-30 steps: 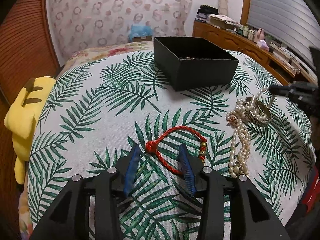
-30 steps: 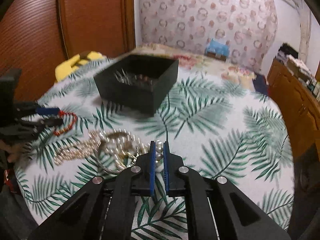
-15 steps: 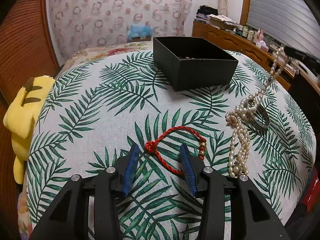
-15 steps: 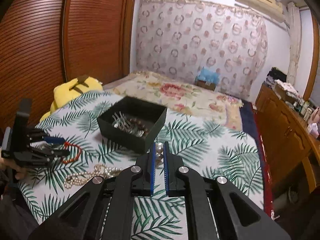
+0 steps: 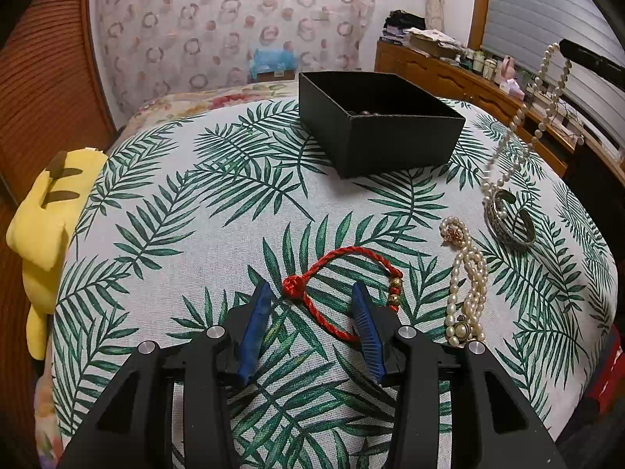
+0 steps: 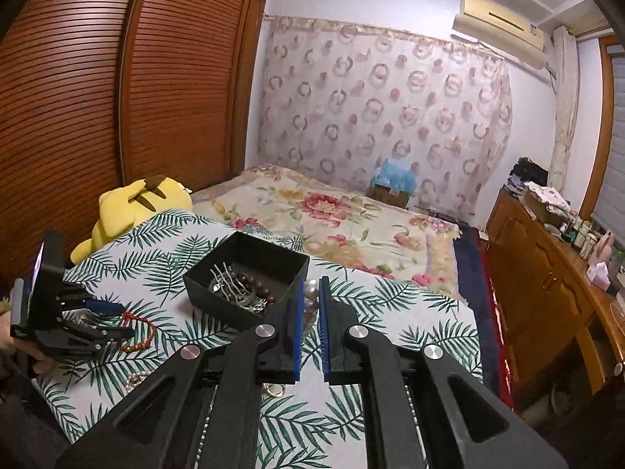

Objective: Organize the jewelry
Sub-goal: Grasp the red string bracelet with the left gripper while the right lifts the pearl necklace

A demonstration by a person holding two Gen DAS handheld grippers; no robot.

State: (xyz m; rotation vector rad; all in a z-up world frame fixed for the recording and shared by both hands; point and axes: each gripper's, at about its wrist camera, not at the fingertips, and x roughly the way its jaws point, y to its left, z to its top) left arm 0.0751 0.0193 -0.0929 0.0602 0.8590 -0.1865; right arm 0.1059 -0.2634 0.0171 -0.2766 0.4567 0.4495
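My right gripper [image 6: 309, 293] is shut on a pearl necklace [image 6: 311, 287] and holds it high above the table; in the left wrist view the strand [image 5: 521, 117] hangs down to the silver bangle [image 5: 509, 221]. My left gripper [image 5: 310, 305] is open, low over the table, its jaws on either side of a red cord bracelet [image 5: 340, 269]. A second pearl strand [image 5: 466, 289] lies right of it. The black box [image 5: 375, 121] stands behind; it holds beads and hair pins [image 6: 238, 285].
The round table has a palm-leaf cloth [image 5: 175, 215]. A yellow plush toy [image 5: 43, 211] sits at its left edge. A bed [image 6: 332, 211] lies behind the table and a wooden dresser [image 6: 547, 285] stands to the right.
My right gripper has risen well above the table with the pearl necklace, pulling the strand up off the pile. My left gripper has stayed still around the red bracelet.
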